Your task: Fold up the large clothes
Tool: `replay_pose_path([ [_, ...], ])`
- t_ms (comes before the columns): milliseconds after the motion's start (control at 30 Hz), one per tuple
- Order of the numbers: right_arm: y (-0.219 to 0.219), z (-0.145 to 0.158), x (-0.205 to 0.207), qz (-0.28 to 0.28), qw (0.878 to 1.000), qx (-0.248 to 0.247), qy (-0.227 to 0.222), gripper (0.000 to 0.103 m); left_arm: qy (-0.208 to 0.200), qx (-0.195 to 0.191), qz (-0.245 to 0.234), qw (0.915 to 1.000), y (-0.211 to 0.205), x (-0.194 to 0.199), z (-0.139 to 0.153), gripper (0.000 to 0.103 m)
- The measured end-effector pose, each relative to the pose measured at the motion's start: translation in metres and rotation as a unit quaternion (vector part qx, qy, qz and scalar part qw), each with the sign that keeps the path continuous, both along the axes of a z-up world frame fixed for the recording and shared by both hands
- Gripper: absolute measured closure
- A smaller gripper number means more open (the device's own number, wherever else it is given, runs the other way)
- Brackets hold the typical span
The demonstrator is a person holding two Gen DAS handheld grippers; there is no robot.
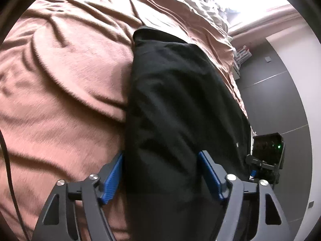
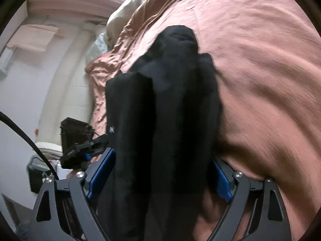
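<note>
In the left wrist view, the left gripper (image 1: 160, 172) stands with its blue pads (image 1: 111, 180) spread wide, and the black garment (image 1: 180, 104) fills the gap between them. The cloth passes between the pads, its edge lying against the left one; whether either pad presses on it cannot be told. From there the garment runs away from the claw as a long, narrow folded band along the edge of the bed, ending in a rounded end far up the pink bedsheet (image 1: 60, 80). The wrinkled sheet lies to its left; a dark floor (image 1: 280, 100) lies off to the right, where the other gripper shows low beside the bed.

In the right wrist view, the right gripper (image 2: 160, 172) is likewise spread wide, with the same dark cloth bunched in thick folds between its blue pads (image 2: 100, 172). A grip cannot be confirmed. The garment stretches forward over the sheet, and a pale bundle of bedding (image 2: 118, 20) lies beyond.
</note>
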State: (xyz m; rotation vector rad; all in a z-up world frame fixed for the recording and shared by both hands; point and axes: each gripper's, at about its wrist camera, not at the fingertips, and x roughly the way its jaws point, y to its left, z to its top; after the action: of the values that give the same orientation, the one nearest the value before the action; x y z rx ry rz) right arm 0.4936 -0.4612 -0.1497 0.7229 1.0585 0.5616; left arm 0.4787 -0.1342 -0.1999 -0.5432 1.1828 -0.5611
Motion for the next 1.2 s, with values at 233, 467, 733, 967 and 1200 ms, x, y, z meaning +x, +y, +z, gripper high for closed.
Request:
replay_pose_path([
  [233, 0.010, -0.009, 0.014, 0.013, 1.000, -0.002, -0.011, 0.069, 0.007, -0.002, 0.001, 1.0000, 0.003, 0.003, 0.005, 0.053],
  [467, 0.020, 0.019, -0.008, 0.015, 0.998, -0.018, -0.059, 0.089, -0.012, -0.006, 0.005, 0.9999, 0.004, -0.008, 0.029, 0.065],
  [733, 0.059, 0.070, -0.044, 0.021, 0.992, -0.044, -0.119, 0.090, -0.040, -0.049, 0.028, 0.9976, 0.027, -0.038, 0.074, 0.070],
  [967, 0.116, 0.116, -0.070, 0.046, 0.981, -0.085, -0.169, 0.090, -0.083, -0.076, 0.060, 0.9919, 0.063, -0.071, 0.123, 0.071],
  [1200, 0.189, 0.148, -0.083, 0.062, 0.971, -0.099, -0.207, 0.090, -0.121, -0.079, 0.097, 0.9846, 0.121, -0.095, 0.168, 0.071],
])
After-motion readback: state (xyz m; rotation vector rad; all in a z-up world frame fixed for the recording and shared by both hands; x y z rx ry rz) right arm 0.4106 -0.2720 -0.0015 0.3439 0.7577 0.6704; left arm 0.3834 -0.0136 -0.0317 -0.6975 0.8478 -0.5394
